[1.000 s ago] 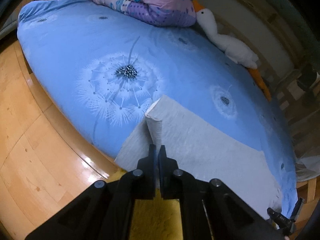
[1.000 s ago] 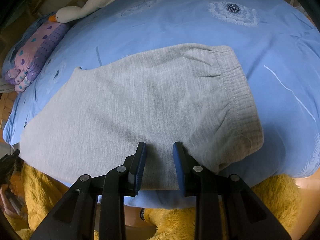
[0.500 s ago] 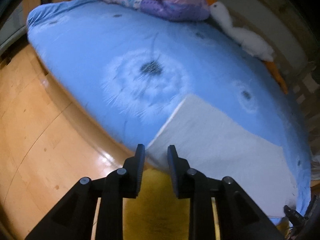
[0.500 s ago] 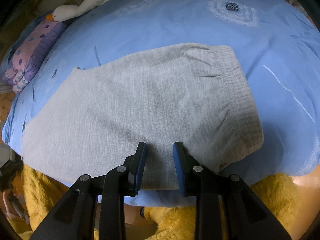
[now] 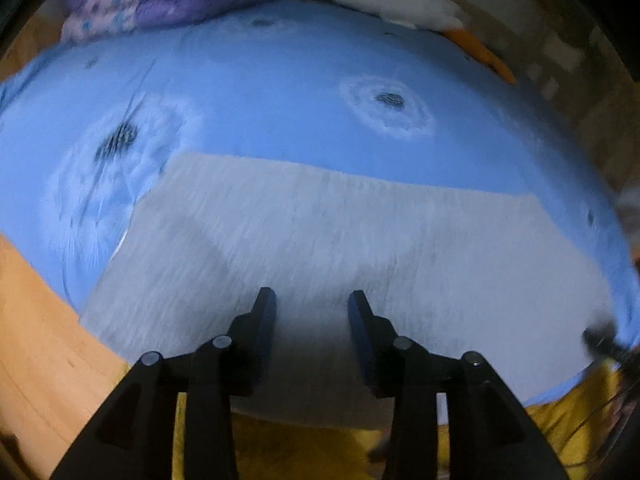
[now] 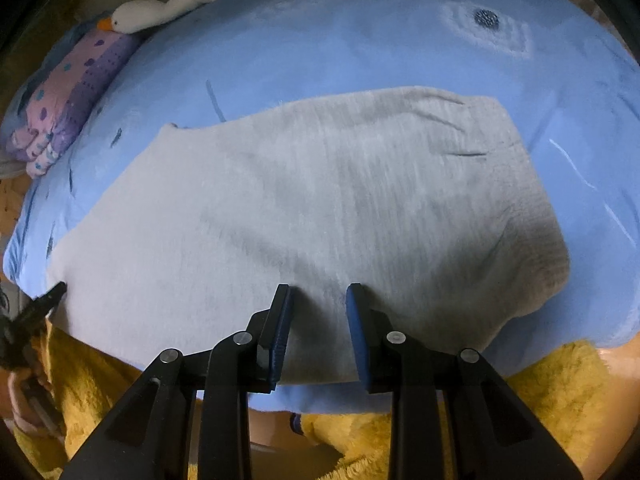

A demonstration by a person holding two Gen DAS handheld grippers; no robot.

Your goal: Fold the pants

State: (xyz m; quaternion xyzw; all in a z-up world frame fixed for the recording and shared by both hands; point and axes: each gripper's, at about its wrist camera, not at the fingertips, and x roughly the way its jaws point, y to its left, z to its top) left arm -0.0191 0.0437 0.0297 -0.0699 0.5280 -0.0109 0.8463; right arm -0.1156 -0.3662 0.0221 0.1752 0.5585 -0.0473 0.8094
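Left wrist view, blurred: the left gripper [image 5: 311, 300] hangs over the grey pants [image 5: 340, 240], jaws opening, a clear gap between them and no cloth pinched. The pants lie flat along the near edge of the blue bed sheet [image 5: 280, 92], and a white goose toy [image 5: 400, 0] sits at the far side. Right wrist view: the right gripper [image 6: 318, 294] hovers above the pants [image 6: 320, 200] beside the waistband, jaws partly apart, gripping nothing. A purple quilt [image 6: 72, 96] is bunched far left.
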